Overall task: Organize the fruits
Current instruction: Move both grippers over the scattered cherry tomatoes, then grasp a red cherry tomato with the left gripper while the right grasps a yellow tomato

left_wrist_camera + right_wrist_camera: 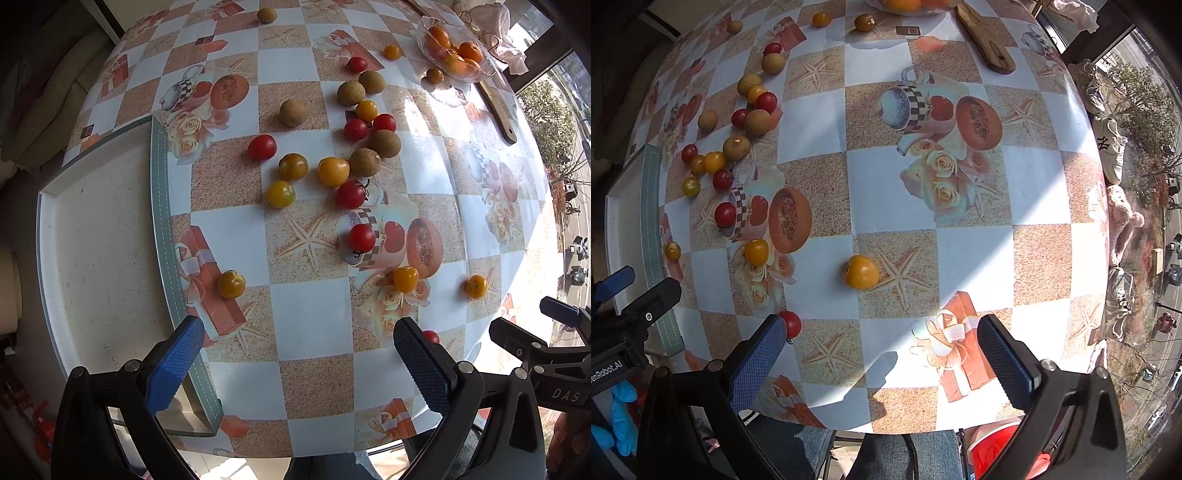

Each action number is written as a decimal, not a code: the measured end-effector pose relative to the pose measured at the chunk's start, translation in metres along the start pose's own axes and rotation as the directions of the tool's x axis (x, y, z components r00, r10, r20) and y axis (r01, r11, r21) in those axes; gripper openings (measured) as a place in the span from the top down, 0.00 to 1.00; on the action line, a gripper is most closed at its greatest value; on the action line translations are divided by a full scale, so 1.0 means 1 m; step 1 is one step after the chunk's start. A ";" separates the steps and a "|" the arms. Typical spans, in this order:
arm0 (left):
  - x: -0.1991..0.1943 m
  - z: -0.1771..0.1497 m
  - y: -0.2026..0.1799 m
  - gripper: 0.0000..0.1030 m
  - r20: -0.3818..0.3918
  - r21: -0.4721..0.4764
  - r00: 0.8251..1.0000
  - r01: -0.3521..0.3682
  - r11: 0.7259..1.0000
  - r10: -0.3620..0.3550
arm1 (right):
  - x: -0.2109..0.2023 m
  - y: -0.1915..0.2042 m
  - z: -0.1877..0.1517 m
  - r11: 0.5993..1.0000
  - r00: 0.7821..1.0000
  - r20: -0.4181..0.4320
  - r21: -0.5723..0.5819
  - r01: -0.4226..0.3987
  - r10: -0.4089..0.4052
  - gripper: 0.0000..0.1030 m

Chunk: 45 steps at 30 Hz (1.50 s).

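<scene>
Both tongs wide open, nothing held: left tongs over counter beside white tray; right tongs near yellow tomato. Fruits scattered mid-counter; oranges in glass bowl.

Checkered tablecloth printed with starfish, mugs, roses and gift boxes fills both views. Wooden board handle lies at top centre-right of the right view, at the right edge in the left. White sneaker and pale plush toy, possibly a bear, at right edge. Crumpled pinkish cloth upper right.
</scene>
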<state>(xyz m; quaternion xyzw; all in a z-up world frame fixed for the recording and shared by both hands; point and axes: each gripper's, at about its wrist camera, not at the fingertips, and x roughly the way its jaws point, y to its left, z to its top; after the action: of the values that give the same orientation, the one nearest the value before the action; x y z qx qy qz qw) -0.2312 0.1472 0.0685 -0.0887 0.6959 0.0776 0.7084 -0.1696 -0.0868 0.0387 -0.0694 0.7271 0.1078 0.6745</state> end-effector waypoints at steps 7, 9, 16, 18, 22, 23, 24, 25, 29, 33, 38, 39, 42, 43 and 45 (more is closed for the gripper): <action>0.014 0.010 -0.008 0.00 -0.003 -0.003 1.000 0.003 1.000 -0.003 | 0.008 -0.003 0.001 1.000 1.000 -0.009 0.010 -0.005 0.005 0.00; 0.021 0.014 -0.011 0.00 -0.007 0.000 1.000 0.001 1.000 -0.001 | 0.012 -0.004 0.000 1.000 1.000 -0.009 0.011 -0.004 0.004 0.00; 0.044 0.035 -0.022 0.00 -0.007 -0.017 1.000 0.004 1.000 -0.004 | 0.025 -0.003 -0.002 1.000 1.000 -0.011 0.002 -0.008 0.008 0.00; 0.051 0.040 -0.024 0.00 -0.007 -0.031 1.000 0.008 0.999 -0.009 | 0.030 -0.003 -0.002 1.000 1.000 -0.013 0.001 -0.013 0.013 0.00; 0.062 0.050 -0.025 0.00 -0.006 -0.060 1.000 0.012 0.998 -0.012 | 0.039 0.000 -0.001 1.000 1.000 -0.004 0.001 -0.023 0.023 0.05; 0.065 0.052 -0.025 0.03 -0.006 -0.068 1.000 0.013 0.998 -0.013 | 0.041 0.000 -0.002 1.000 1.000 -0.002 0.001 -0.031 0.031 0.08; 0.068 0.054 -0.025 0.07 -0.007 -0.075 1.000 0.012 0.997 -0.013 | 0.042 0.000 -0.002 0.999 0.999 -0.001 0.002 -0.035 0.035 0.11; 0.071 0.056 -0.026 0.16 -0.018 -0.080 1.000 0.015 0.997 -0.017 | 0.045 -0.004 0.000 0.999 0.999 0.000 0.003 -0.042 0.042 0.12; 0.082 0.064 -0.028 0.17 -0.036 -0.102 0.999 0.005 0.995 -0.009 | 0.054 -0.003 0.004 0.998 0.998 -0.003 0.002 -0.063 0.063 0.23; 0.088 0.070 -0.036 0.29 -0.031 -0.088 0.999 -0.010 0.996 0.007 | 0.067 0.005 0.009 0.998 0.998 -0.009 -0.010 -0.069 0.069 0.31; 0.094 0.078 -0.064 0.48 0.000 -0.064 1.000 -0.021 0.998 0.021 | 0.071 0.023 0.014 0.998 0.999 0.005 -0.039 -0.053 0.053 0.39; 0.094 0.080 -0.068 0.52 0.006 -0.057 1.000 -0.019 0.998 0.020 | 0.072 0.026 0.014 0.998 0.999 0.005 -0.048 -0.043 0.043 0.42; 0.091 0.082 -0.075 0.66 0.018 -0.025 1.000 -0.020 0.999 0.020 | 0.070 0.032 0.013 0.997 1.000 0.015 -0.080 0.004 -0.003 0.64; 0.092 0.083 -0.078 0.69 0.021 -0.012 1.000 -0.017 1.000 0.017 | 0.068 0.036 0.011 0.996 1.000 0.020 -0.090 0.011 -0.009 0.71; 0.090 0.088 -0.082 0.78 0.022 0.016 1.000 -0.005 1.000 0.004 | 0.068 0.036 0.012 0.996 1.000 0.020 -0.088 -0.008 0.009 0.75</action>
<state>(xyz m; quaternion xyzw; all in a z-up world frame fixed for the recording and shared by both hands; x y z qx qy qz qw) -0.1245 0.0870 -0.0185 -0.0805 0.6887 0.0747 0.7167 -0.1725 -0.0462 -0.0280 -0.0948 0.7149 0.1432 0.6778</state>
